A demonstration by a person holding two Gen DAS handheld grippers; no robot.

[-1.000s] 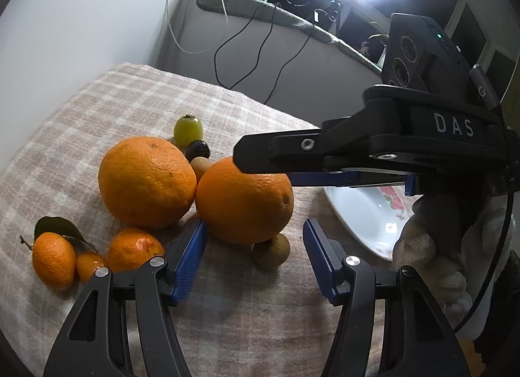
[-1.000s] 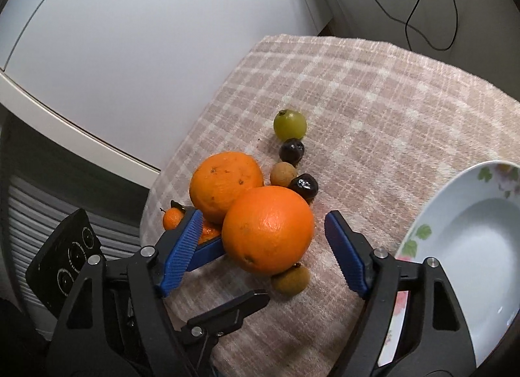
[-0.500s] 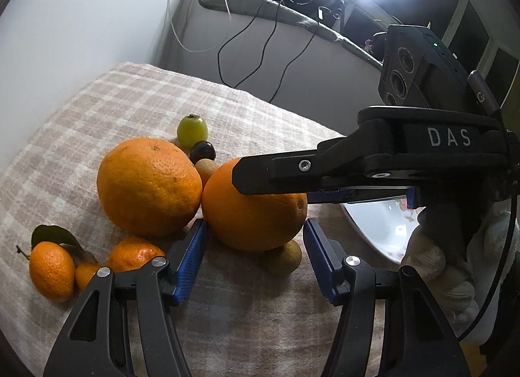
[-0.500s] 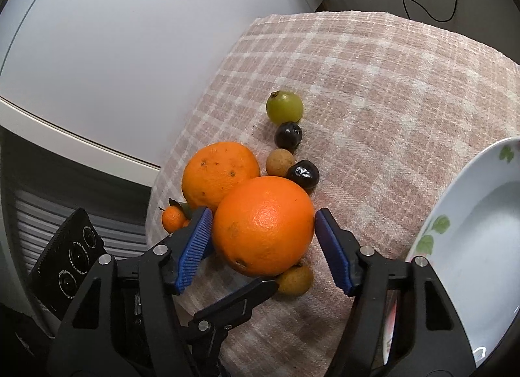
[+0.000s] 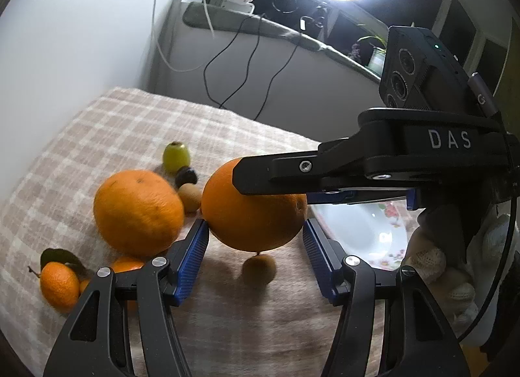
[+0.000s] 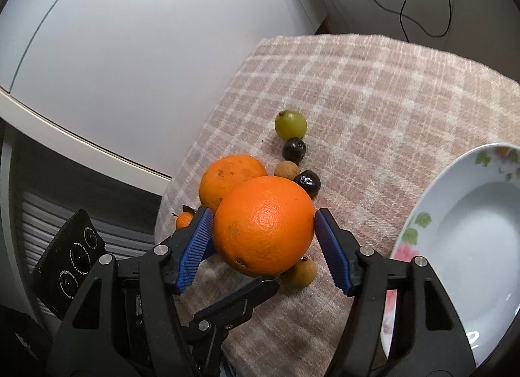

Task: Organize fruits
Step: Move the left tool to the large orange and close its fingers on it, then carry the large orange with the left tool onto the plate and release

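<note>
My right gripper [image 6: 262, 218] is shut on a large orange [image 6: 263, 226], blue pads pressing on both its sides. The orange [image 5: 253, 214] hangs just above the checked cloth, over a small brown longan [image 5: 259, 265]. In the left wrist view a black finger [image 5: 292, 169] of the right gripper crosses the top of the orange. My left gripper [image 5: 254, 227] is open, its pads either side of the orange from below and apart from it. A white flowered plate [image 6: 412, 230] lies to the right.
A second large orange [image 5: 138, 211] sits left, with small mandarins [image 5: 58, 284] in front of it. A green grape [image 6: 290, 124], two dark fruits [image 6: 293, 149] and another longan [image 6: 286, 169] lie behind. The cloth's edge drops off at the left. A gloved hand [image 5: 435, 266] holds the right gripper.
The right gripper's jaws closed from standing apart onto the large orange. The orange has come up off the cloth, uncovering the longan under it. The left gripper stayed open.
</note>
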